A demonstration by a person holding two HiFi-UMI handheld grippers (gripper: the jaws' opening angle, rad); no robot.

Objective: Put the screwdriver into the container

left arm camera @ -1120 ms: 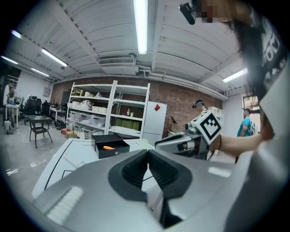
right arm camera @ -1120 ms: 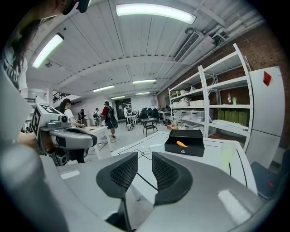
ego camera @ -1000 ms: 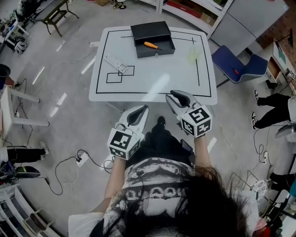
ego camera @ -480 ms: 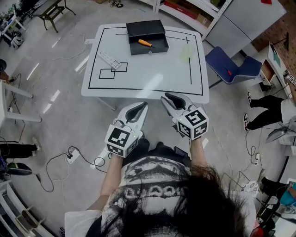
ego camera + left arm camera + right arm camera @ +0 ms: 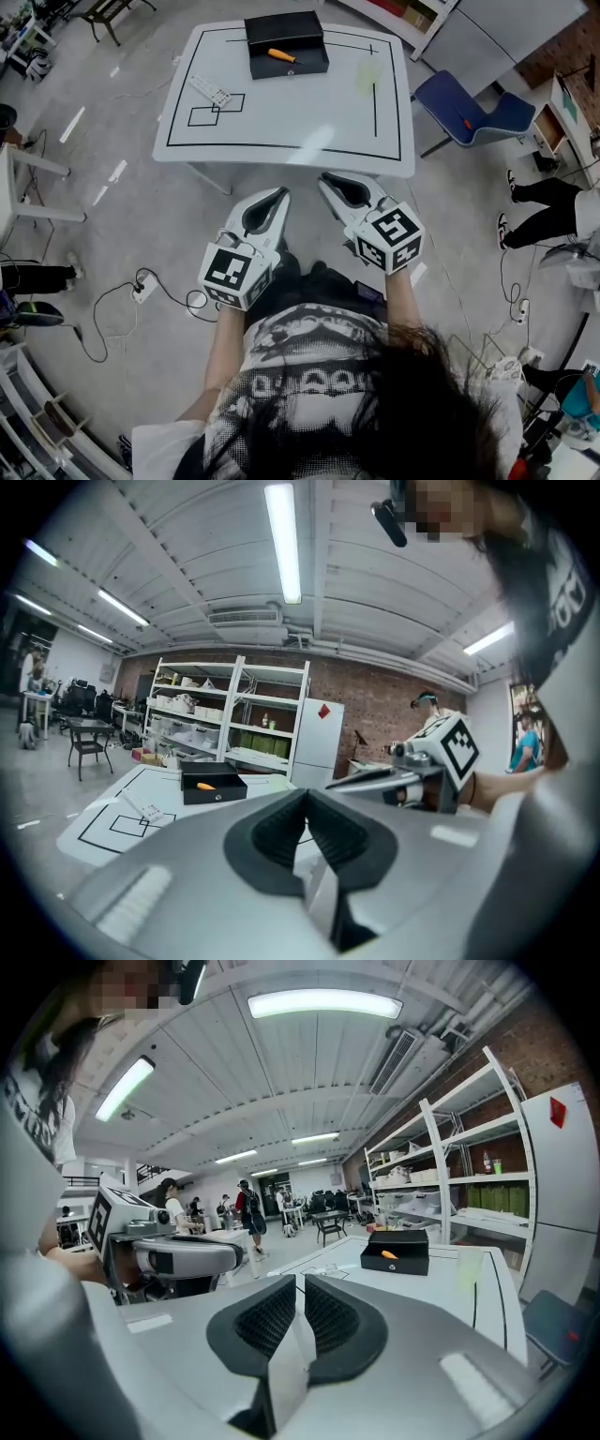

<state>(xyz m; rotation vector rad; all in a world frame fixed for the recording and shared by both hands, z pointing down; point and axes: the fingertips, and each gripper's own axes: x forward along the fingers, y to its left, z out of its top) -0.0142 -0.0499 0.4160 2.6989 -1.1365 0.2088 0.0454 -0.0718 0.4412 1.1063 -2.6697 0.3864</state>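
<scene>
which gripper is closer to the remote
Left. The left gripper is short of the table, on the side of the remote; the right gripper, jaws closing on nothing, is beside it, farther right.

No word, number or brand can be read anywhere. The marks that do show are these. The left cube [image 5: 230, 275], at the back of the left claw [image 5: 277, 193], carries black-and-white square markers on its faces. The right cube [image 5: 391, 236] carries the same kind behind the right claw [image 5: 326, 179], whose jaws are closing with nothing between them. A red diamond [image 5: 323, 711] sits high on the white cabinet [image 5: 314, 752], far ahead of the left claw and just right of its tips. From the right claw it lies far off to the right. The white print on the person's shirt [image 5: 309, 380], behind both claws, is too broken to read.
</scene>
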